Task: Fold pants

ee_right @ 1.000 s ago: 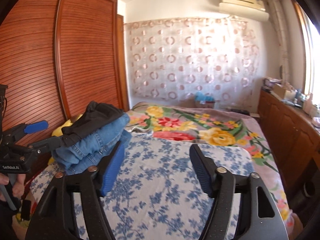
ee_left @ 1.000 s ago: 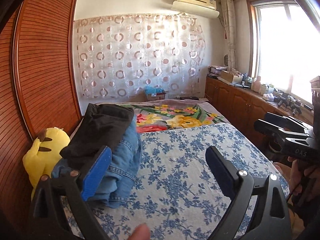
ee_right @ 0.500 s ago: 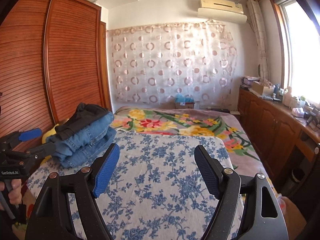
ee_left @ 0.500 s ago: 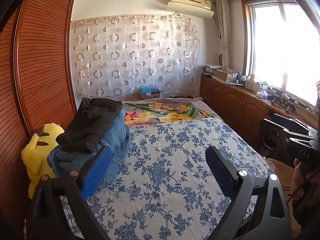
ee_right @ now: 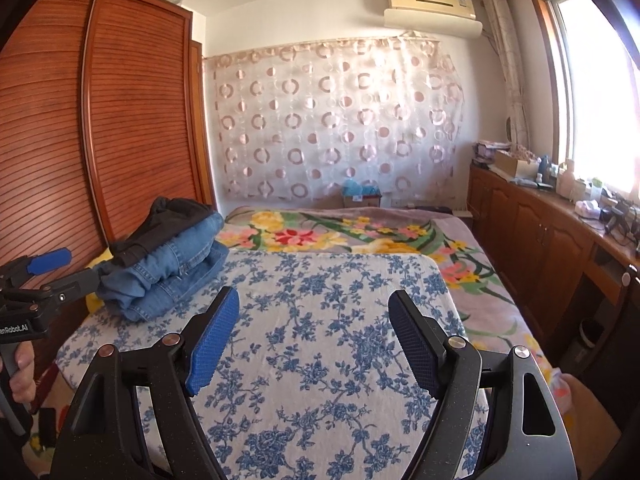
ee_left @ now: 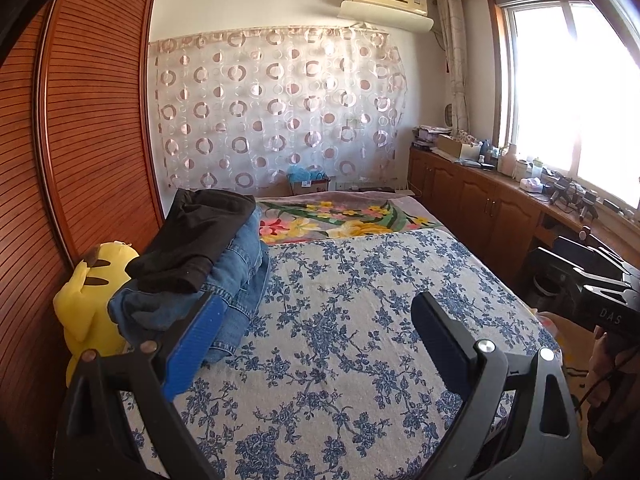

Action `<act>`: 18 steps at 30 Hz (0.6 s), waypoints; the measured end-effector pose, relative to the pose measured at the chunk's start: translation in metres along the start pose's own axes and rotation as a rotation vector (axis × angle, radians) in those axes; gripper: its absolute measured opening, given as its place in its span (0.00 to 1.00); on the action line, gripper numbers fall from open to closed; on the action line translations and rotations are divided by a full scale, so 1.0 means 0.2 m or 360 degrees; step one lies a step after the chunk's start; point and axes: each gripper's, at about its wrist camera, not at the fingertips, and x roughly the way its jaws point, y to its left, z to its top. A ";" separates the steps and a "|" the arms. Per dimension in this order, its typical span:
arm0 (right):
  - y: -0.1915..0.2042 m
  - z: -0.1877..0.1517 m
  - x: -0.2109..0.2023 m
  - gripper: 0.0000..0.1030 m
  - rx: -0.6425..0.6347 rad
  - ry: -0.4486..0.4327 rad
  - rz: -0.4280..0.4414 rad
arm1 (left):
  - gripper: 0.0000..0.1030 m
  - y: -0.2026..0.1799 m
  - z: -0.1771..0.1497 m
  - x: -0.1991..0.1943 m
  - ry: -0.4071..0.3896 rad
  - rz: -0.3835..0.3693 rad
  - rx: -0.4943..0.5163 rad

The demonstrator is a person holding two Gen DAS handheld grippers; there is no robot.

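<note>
Left view: left gripper (ee_left: 320, 344) spread, empty, tilted down over bed (ee_left: 360, 340); pants (ee_left: 208, 264) stacked at 10 o'clock.
Right view: right gripper (ee_right: 314, 340) spread, empty, tilted down; pants (ee_right: 168, 256) at 10 o'clock beside left gripper (ee_right: 72, 268).

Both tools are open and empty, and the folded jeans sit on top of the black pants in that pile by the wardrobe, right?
Not quite: the order is reversed. The black pants lie on top of the folded jeans, as the right wrist view shows. The rest holds: the left tool and right tool are open and empty, and the pile sits by the wardrobe.
</note>
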 end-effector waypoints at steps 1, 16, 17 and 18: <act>0.00 0.00 0.00 0.77 0.0001 0.0002 0.0000 | 0.93 0.00 0.00 0.00 0.0000 0.0002 0.0000; 0.00 -0.01 0.00 0.77 -0.0001 0.0009 -0.0004 | 0.93 0.01 -0.01 0.01 0.0010 0.0005 -0.0005; 0.00 -0.02 0.00 0.77 -0.0002 0.0008 -0.0003 | 0.93 0.01 -0.01 0.01 0.0010 0.0002 -0.0005; 0.00 -0.02 0.00 0.77 -0.0002 0.0007 -0.0005 | 0.93 0.01 -0.01 0.01 0.0009 0.0003 -0.0005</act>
